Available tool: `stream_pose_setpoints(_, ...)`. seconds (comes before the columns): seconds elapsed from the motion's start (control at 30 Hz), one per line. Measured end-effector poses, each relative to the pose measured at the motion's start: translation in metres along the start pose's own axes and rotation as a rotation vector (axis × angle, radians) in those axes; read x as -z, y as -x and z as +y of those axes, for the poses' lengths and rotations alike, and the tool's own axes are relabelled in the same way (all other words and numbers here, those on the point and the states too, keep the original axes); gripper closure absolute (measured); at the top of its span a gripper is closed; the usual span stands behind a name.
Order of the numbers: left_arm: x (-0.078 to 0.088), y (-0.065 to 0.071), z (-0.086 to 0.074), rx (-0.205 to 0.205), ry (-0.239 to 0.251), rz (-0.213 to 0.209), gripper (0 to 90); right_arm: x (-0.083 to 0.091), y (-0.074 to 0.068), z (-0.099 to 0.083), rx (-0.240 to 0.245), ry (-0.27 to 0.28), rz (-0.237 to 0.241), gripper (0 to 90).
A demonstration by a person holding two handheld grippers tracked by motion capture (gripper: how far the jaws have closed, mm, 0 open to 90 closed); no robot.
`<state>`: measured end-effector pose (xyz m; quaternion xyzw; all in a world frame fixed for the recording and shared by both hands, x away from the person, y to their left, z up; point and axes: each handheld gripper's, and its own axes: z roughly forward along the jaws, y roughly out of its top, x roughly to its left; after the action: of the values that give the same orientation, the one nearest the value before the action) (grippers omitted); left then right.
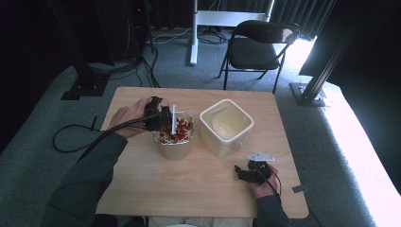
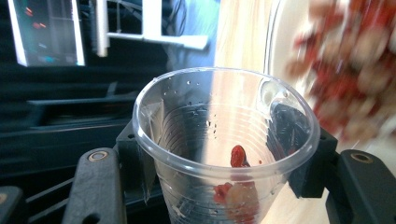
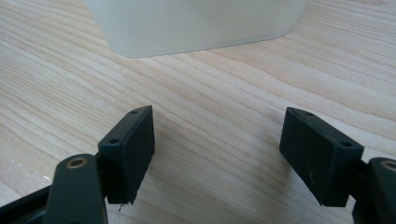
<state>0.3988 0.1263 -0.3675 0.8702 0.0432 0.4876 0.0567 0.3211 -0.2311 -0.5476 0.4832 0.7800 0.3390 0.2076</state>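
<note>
The left gripper is clamped on a small clear ribbed plastic cup, jaws pressing its wall from both sides just under the rim. The grip sits high, prob. because the rim is the stiffest part of such a thin cup. A few red and pale dried bits lie at the cup's bottom, so it's nearly empty.

In the high view the left gripper holds the cup at the rim of a clear square-ish container full of red and pale dried pieces, w/ a white scoop handle sticking up out of the mix. The cup's mouth faces the heap, which shows blurred at the right of the left gripper view. My read: the cup works as a dipper and is held close to the heap to take a load. Can't tell if the cup touches the pieces.

Just beside that container stands a white square plastic tub, lid off, looking empty inside. It's the likely target for the load, placed next door so the carry is short.

The right gripper rests low near the table's front edge, well apart from the cup. Its jaws stand wide w/ nothing between them, just light wooden tabletop and the white tub's wall ahead. It's prob. parked there to be ready to steady the tub.
</note>
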Motion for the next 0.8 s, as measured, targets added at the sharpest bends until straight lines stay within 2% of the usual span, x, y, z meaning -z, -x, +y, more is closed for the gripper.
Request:
stream_pose_setpoints(0.07, 0.002, -0.006, -0.001, 0.079, 0.036, -0.033, 38.0, 0.0, 0.0, 0.0, 0.0, 0.0, 0.001, 25.7)
stream_pose_setpoints(0.1, 0.002, -0.006, -0.001, 0.079, 0.036, -0.033, 37.9, 0.0, 0.0, 0.0, 0.0, 0.0, 0.001, 25.7)
stream_pose_setpoints(0.13, 0.004, -0.012, 0.0, 0.15, 0.079, -0.064, 37.9, 0.0, 0.0, 0.0, -0.001, 0.0, 0.001, 25.7)
stream_pose_setpoints(0.27, 0.008, -0.018, 0.006, 0.229, 0.15, -0.084, 37.6, 0.0, 0.0, 0.0, 0.0, 0.001, 0.001, 25.7)
stream_pose_setpoints(0.33, 0.008, -0.018, 0.006, 0.229, 0.15, -0.084, 37.6, 0.0, 0.0, 0.0, 0.0, 0.001, 0.001, 25.7)
stream_pose_setpoints(0.37, 0.01, -0.022, 0.009, 0.281, 0.193, -0.105, 37.6, 0.0, 0.0, 0.0, 0.0, 0.001, 0.002, 25.7)
stream_pose_setpoints(0.47, 0.012, -0.027, 0.012, 0.366, 0.26, -0.141, 37.5, 0.0, 0.0, 0.0, 0.0, 0.0, 0.001, 25.7)
stream_pose_setpoints(0.5, 0.013, -0.031, 0.013, 0.408, 0.296, -0.167, 37.5, 0.0, 0.0, 0.0, 0.0, 0.001, 0.001, 25.7)
stream_pose_setpoints(0.6, 0.015, -0.04, 0.018, 0.502, 0.379, -0.22, 37.5, -0.001, 0.0, 0.0, -0.005, 0.002, -0.002, 25.5)
stream_pose_setpoints(0.7, 0.018, -0.047, 0.025, 0.584, 0.463, -0.258, 37.5, -0.001, 0.0, 0.0, -0.002, 0.003, 0.0, 25.5)
stream_pose_setpoints(0.8, 0.023, -0.051, 0.037, 0.645, 0.547, -0.3, 37.5, -0.001, 0.0, 0.001, -0.003, 0.002, -0.001, 25.6)
